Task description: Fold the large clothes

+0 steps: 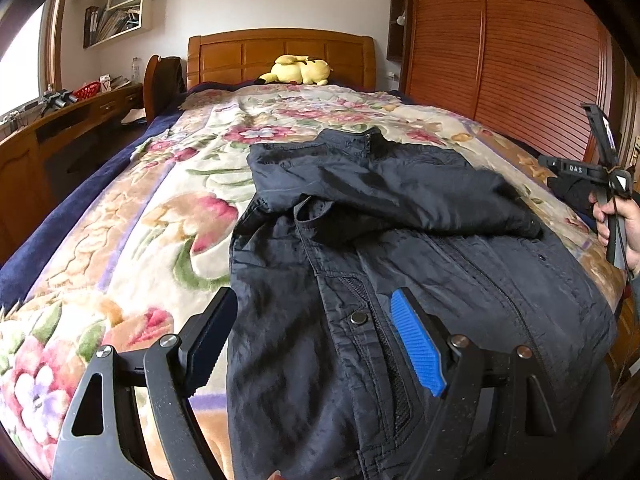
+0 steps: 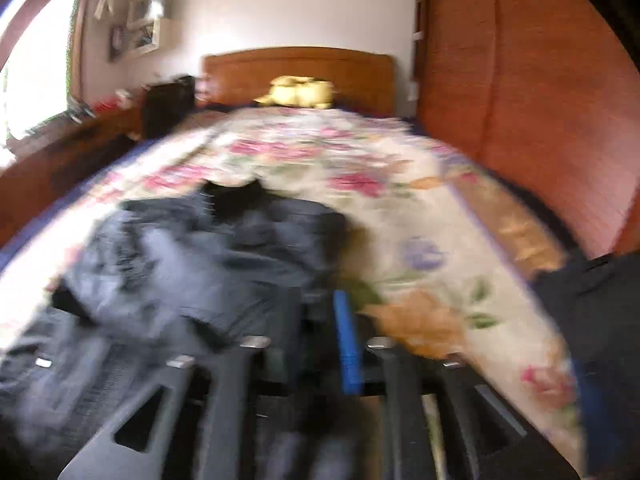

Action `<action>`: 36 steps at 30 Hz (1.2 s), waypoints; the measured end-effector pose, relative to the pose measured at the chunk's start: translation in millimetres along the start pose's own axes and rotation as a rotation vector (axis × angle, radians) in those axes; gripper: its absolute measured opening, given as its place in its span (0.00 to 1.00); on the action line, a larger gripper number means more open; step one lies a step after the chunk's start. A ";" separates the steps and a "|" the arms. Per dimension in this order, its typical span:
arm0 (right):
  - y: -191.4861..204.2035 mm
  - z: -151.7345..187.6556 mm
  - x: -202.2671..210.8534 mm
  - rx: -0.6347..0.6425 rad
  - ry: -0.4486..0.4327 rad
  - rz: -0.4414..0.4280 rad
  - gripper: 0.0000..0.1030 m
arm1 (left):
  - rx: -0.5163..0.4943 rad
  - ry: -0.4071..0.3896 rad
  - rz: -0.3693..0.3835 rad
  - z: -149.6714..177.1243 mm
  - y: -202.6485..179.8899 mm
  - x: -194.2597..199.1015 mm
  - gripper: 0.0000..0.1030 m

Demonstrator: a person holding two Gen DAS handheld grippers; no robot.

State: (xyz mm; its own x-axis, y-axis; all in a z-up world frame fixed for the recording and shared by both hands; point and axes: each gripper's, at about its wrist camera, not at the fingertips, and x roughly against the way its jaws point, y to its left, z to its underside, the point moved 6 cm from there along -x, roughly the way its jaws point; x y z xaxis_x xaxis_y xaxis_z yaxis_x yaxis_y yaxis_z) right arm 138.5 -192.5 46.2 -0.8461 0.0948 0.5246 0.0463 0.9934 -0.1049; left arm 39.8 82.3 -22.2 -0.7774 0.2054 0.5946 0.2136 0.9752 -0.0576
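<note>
- A dark navy nylon jacket [image 1: 400, 248] lies spread on a bed under a cream, pink-flowered plush blanket [image 1: 132, 240], its collar toward the carved wooden headboard [image 1: 280, 56].
- The left gripper [image 1: 316, 336] hangs just above the near part of the jacket, its jaws spread wide and closed on nothing; the left black-padded finger [image 1: 208, 344] stands at the garment's left edge, over the blanket, while the right blue ribbed pad [image 1: 416, 344] sits over the zipped front.
- Between those fingers run the jacket's front placket and a metal snap button [image 1: 359, 317].
- Ahead of the fingertips, one sleeve [image 1: 440, 192] lies folded across the chest of the jacket.
- Far beyond the fingers, a yellow plush toy [image 1: 298, 70] rests against the headboard.
- To the right of the left fingers, a person's hand [image 1: 624, 224] holds the handle of the right gripper [image 2: 316, 320] at the bed's edge, beside a slatted reddish wooden wardrobe [image 1: 500, 60].
- The right wrist view is badly blurred: the jacket lies ahead and to the left of that gripper's fingers, the blanket to the right.
- Its blue pad [image 2: 346, 340] stands apart from the dark finger, with a gap between them; whether cloth sits in that gap cannot be told.
</note>
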 end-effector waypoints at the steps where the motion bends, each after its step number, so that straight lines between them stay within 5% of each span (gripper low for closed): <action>1: -0.7 3.3 -3.3 -0.013 0.012 -0.033 0.57 | -0.002 -0.001 -0.001 -1.2 -0.4 -0.4 0.78; 10: 4.3 40.0 -9.9 0.024 0.057 -0.161 0.59 | -0.003 0.009 -0.021 -0.6 0.5 -2.9 0.78; 22: 10.4 59.8 -8.9 0.047 0.089 -0.199 0.59 | 0.044 0.066 -0.085 31.6 31.2 6.1 0.78; 36: 40.5 68.9 -57.2 0.100 0.225 -0.239 0.62 | -0.058 0.083 -0.044 -35.3 8.5 -48.7 0.78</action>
State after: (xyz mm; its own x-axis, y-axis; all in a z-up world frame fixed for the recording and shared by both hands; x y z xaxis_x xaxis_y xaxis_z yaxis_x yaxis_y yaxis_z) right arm 152.2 -162.2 -46.2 -0.6878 -0.1171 0.7164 -0.2007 0.9791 -0.0327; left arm 100.4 77.6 -23.3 -0.7357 0.1523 0.6600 0.2159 0.9763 0.0154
